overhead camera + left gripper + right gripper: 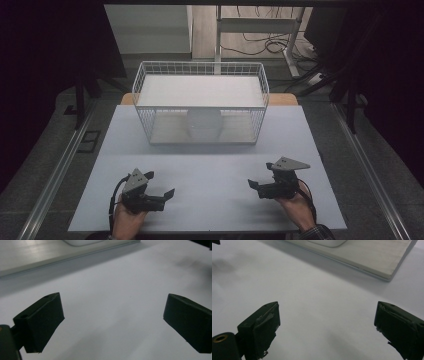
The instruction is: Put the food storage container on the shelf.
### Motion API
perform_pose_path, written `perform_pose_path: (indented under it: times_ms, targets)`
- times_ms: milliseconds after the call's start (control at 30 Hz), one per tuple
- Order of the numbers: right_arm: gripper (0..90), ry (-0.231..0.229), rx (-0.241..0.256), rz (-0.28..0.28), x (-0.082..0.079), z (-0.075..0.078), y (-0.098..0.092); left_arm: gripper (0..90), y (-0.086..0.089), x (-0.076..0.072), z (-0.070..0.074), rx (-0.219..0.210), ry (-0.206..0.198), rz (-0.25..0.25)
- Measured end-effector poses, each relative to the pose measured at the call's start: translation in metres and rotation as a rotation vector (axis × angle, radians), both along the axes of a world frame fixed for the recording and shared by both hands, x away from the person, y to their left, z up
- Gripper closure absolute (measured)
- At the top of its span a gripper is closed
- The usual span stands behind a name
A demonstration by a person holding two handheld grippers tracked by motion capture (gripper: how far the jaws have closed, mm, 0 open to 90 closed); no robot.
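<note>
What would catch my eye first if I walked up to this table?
Most likely the white wire basket at the far middle of the pale table, with a white rounded container under its flat top panel. Next, the two black hand-held tools near the front edge: the left gripper and the right gripper, both with fingers spread wide and holding nothing.

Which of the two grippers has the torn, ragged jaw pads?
The right gripper: its pads are frayed and peeling at the edges, while the left gripper has smooth, intact pads.
</note>
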State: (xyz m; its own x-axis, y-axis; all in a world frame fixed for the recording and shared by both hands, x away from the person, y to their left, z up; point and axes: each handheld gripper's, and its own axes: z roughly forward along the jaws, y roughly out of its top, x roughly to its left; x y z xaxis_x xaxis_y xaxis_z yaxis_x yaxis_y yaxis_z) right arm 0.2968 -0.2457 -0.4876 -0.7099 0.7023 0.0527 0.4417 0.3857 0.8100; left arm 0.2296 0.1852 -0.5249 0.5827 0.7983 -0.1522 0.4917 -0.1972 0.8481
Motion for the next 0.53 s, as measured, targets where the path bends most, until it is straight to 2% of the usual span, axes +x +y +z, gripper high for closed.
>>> perform_pose_path:
  times_ms: [167,300,433,533]
  targets:
    - [5.2,0.028,-0.009,-0.004,-0.007,-0.007,-0.007,1.2,-0.003,0.002,-0.004,0.036,0.028,-0.001]
    - [4.7,0.061,-0.047,0.002,-0.008,-0.015,-0.008,0.7,-0.003,0.003,-0.006,0.061,0.038,0.010]
    - [4.3,0.067,-0.085,0.006,-0.008,-0.019,-0.005,0.5,-0.002,0.004,-0.007,0.059,0.043,0.020]
    - [3.0,0.066,-0.095,0.005,-0.007,-0.020,-0.005,0.0,-0.001,0.005,-0.007,0.058,0.037,0.029]
